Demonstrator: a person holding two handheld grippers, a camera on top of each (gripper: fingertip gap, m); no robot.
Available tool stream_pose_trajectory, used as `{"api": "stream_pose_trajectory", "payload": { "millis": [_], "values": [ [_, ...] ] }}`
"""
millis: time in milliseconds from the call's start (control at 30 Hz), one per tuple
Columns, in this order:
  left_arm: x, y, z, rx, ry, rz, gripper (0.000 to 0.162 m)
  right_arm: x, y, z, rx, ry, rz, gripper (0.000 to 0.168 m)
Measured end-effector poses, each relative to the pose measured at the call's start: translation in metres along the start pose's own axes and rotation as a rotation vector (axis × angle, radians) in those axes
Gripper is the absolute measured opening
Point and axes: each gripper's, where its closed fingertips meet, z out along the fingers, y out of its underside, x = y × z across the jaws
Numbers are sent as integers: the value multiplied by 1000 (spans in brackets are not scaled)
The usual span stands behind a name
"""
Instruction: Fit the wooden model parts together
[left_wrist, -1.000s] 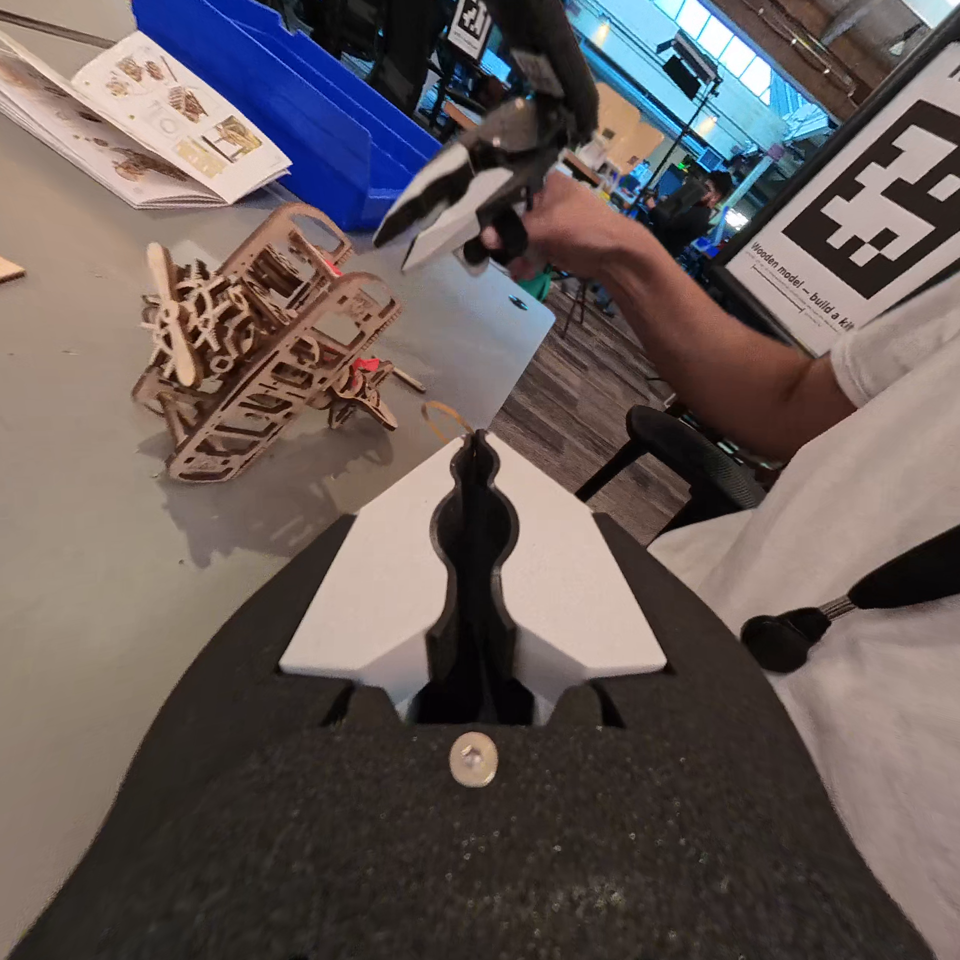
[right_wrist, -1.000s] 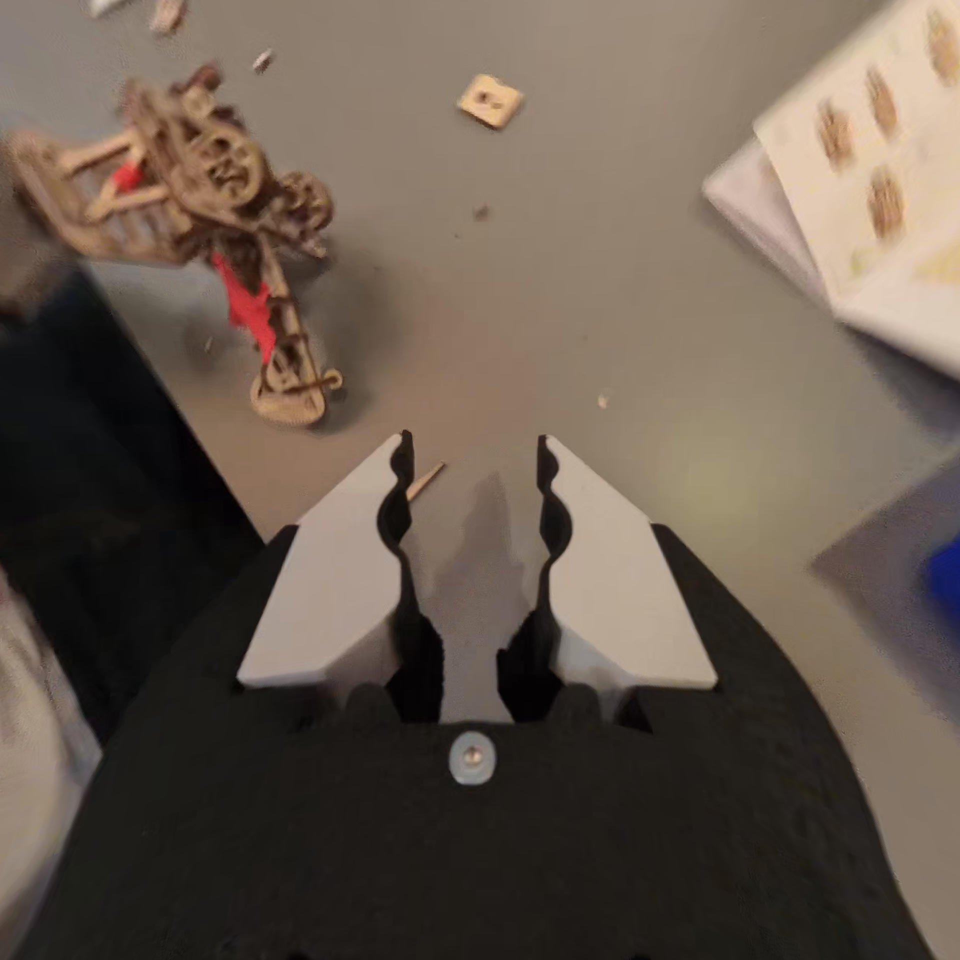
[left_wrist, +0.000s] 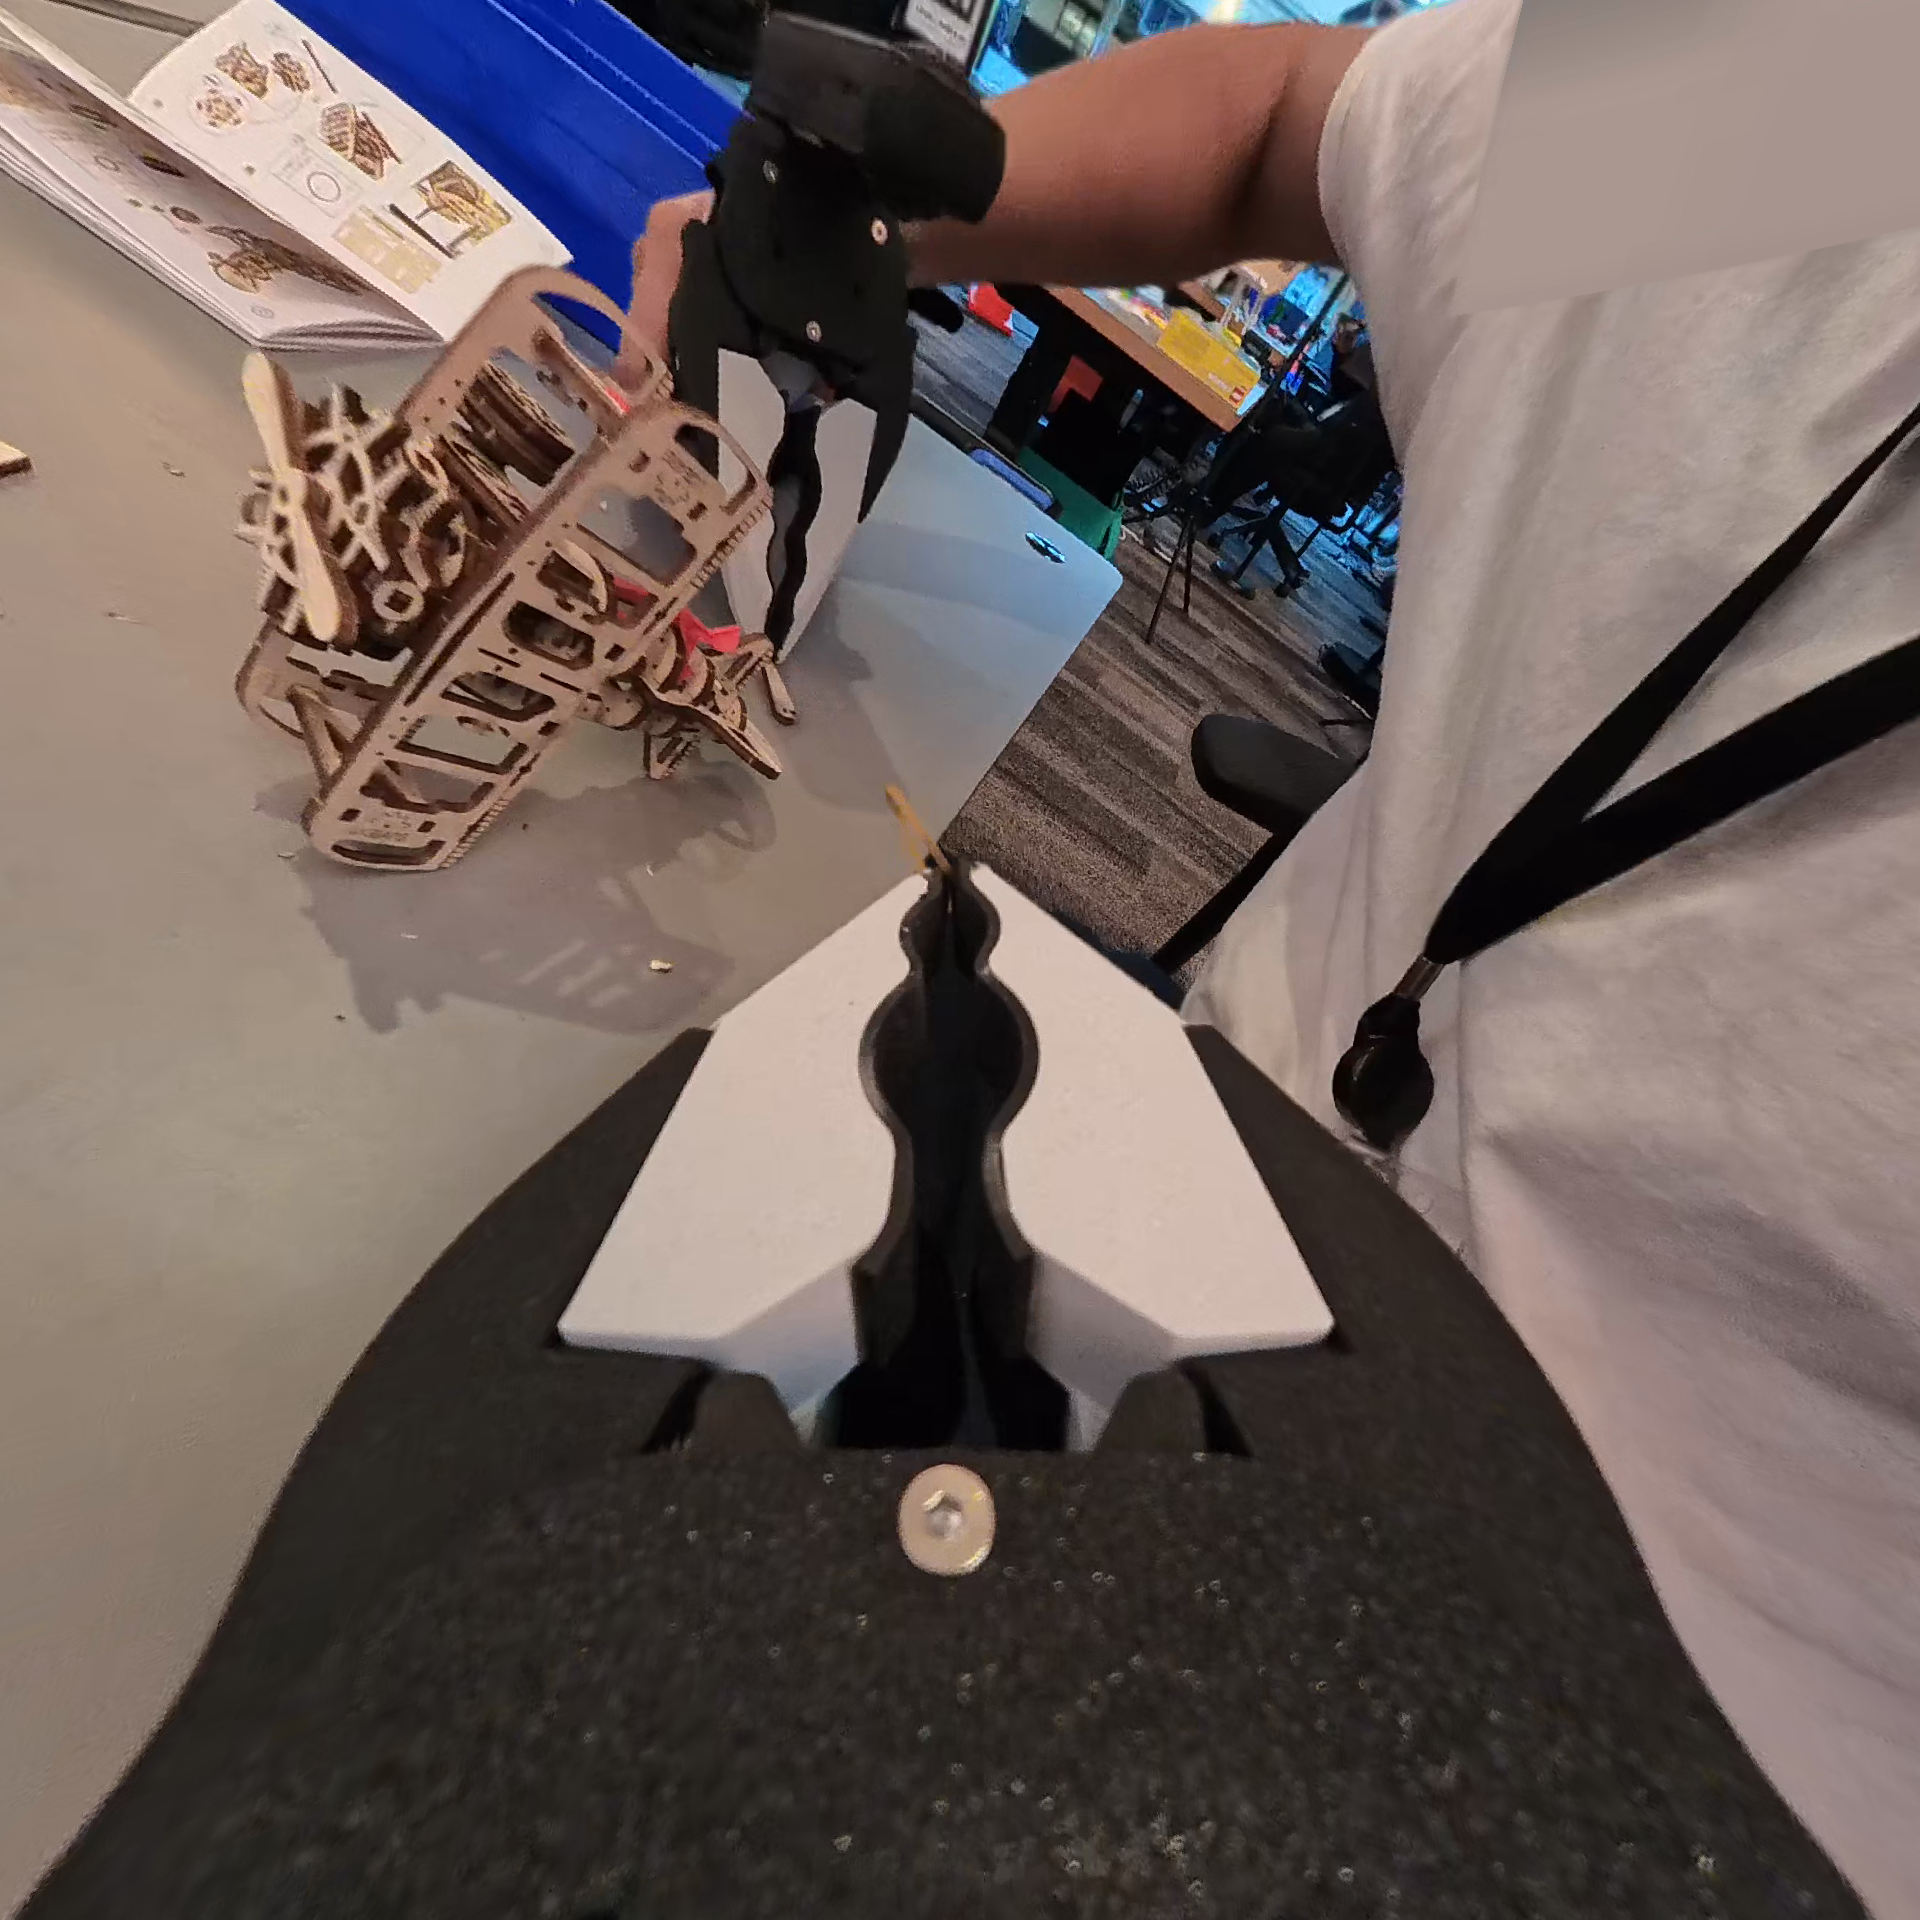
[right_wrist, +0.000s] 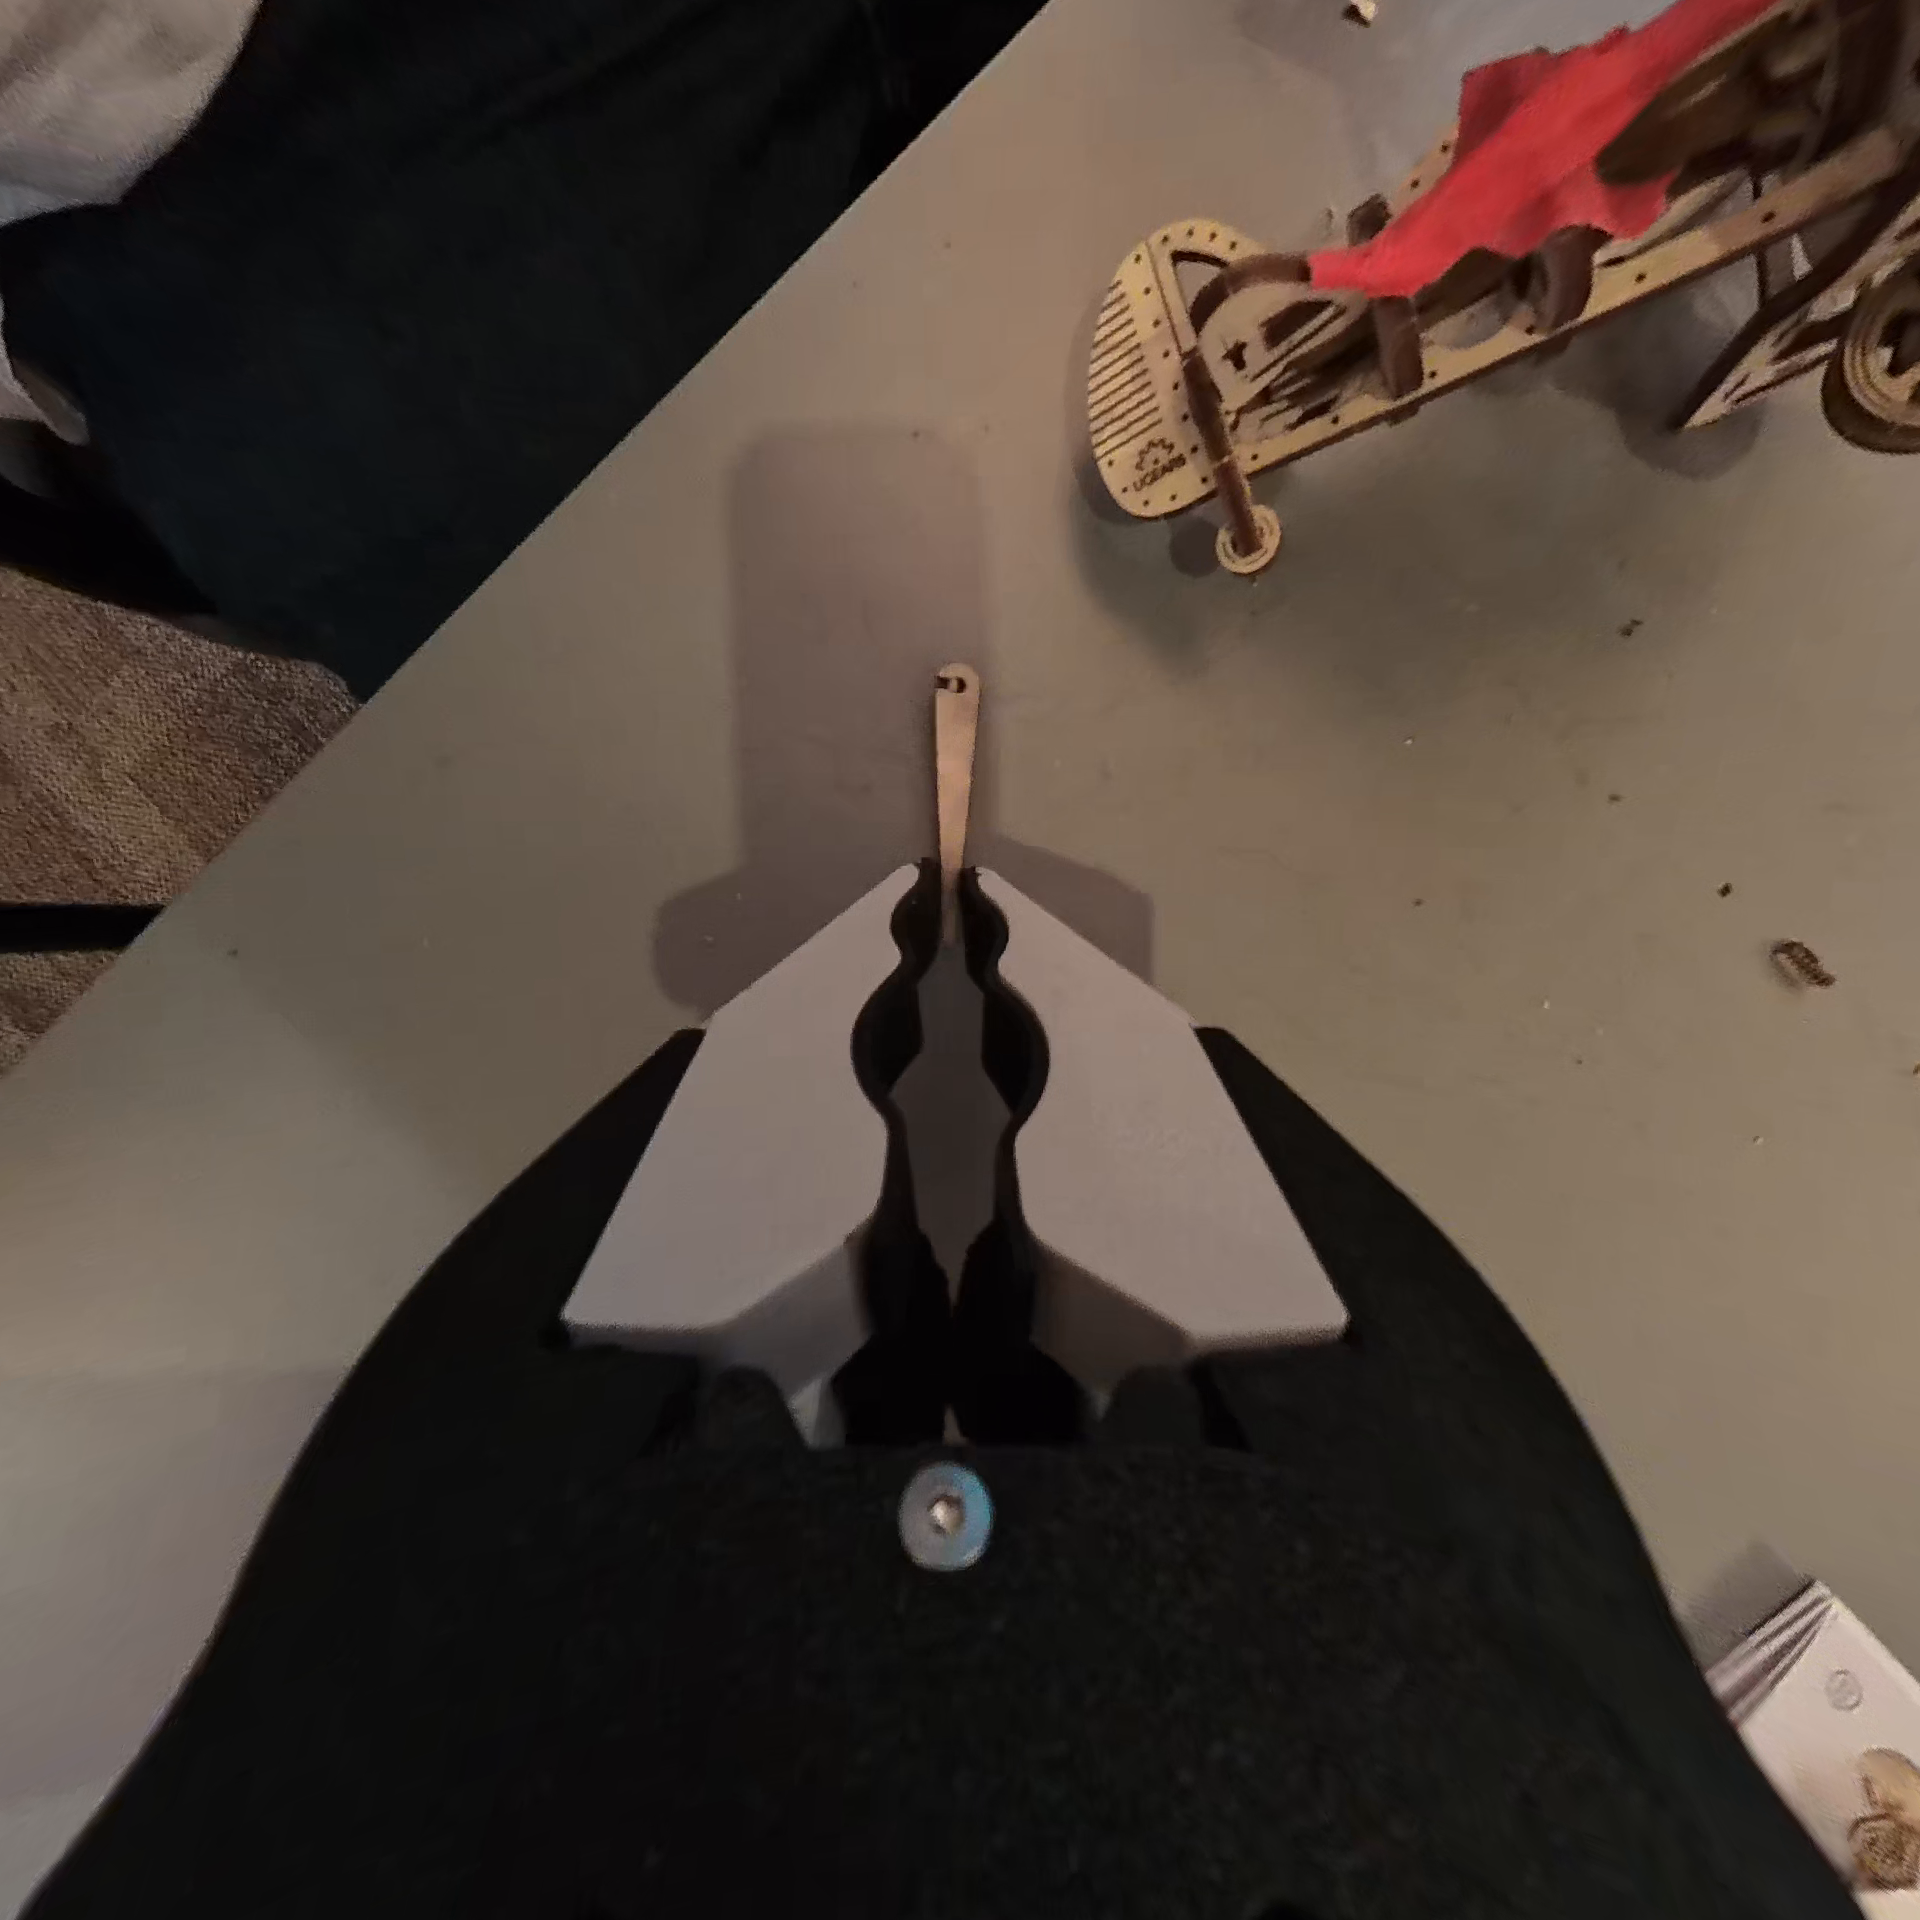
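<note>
A wooden biplane model (left_wrist: 468, 582) with a red piece stands on the grey table (left_wrist: 208, 1039). My left gripper (left_wrist: 943, 883) is shut on a thin tan band (left_wrist: 914, 826) and held above the table's near corner, apart from the model. My right gripper (right_wrist: 951, 883) is shut on a small flat wooden stick (right_wrist: 954, 758), which points forward just over the table. The model's tail (right_wrist: 1174, 405) and its red piece (right_wrist: 1558, 135) lie to the stick's upper right. In the left wrist view the right gripper (left_wrist: 784, 634) points down beside the tail.
An open instruction booklet (left_wrist: 291, 187) and a blue bin (left_wrist: 582, 114) lie behind the model. The booklet's corner (right_wrist: 1829, 1714) shows at lower right. The table edge (right_wrist: 520, 582) runs diagonally at left. A person in a white shirt (left_wrist: 1662, 831) is close on the right. Wood crumbs (right_wrist: 1803, 964) dot the table. My hands' fingertips stand some 25 cm from each other.
My right gripper was open and raised; it has come down beside the model's tail and shut on the small stick. My left gripper still holds the band.
</note>
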Motion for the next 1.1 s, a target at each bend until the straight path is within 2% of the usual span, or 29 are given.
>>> {"api": "stream_pose_trajectory", "payload": {
  "millis": [233, 333, 400, 467, 567, 633, 733, 867, 1000, 1100],
  "values": [
    [-8, -28, -16, 106, -56, 14, 0, 5, -5, 0, -65, 40, 245, 1],
    [-10, -44, -24, 172, -88, 24, 0, 17, -15, -21, -53, 89, 377, 1],
    [-7, -57, -30, 236, -84, 18, 0, 30, -11, -48, -91, 189, 461, 1],
    [-12, -63, -34, 264, -100, -2, 0, 49, -19, -81, -28, 349, 546, 1],
    [-21, -64, -34, 281, -89, -78, 0, 59, -54, -118, 146, 556, 611, 1],
    [-18, -68, -31, 299, -26, -124, 0, 48, -83, -119, 212, 632, 627, 1],
    [-13, -65, -22, 262, 29, -122, 0, 25, -145, -92, 469, 556, 704, 1],
    [-8, -55, -13, 164, -11, 30, 0, 7, -194, -41, 731, 386, 868, 2],
    [1, -46, -7, 80, -53, 225, 0, 10, -204, -11, 902, 203, 1154, 1],
    [2, -41, -2, 36, -109, 337, 0, 10, -211, -14, 1065, 22, 1228, 1]
  ]
}}
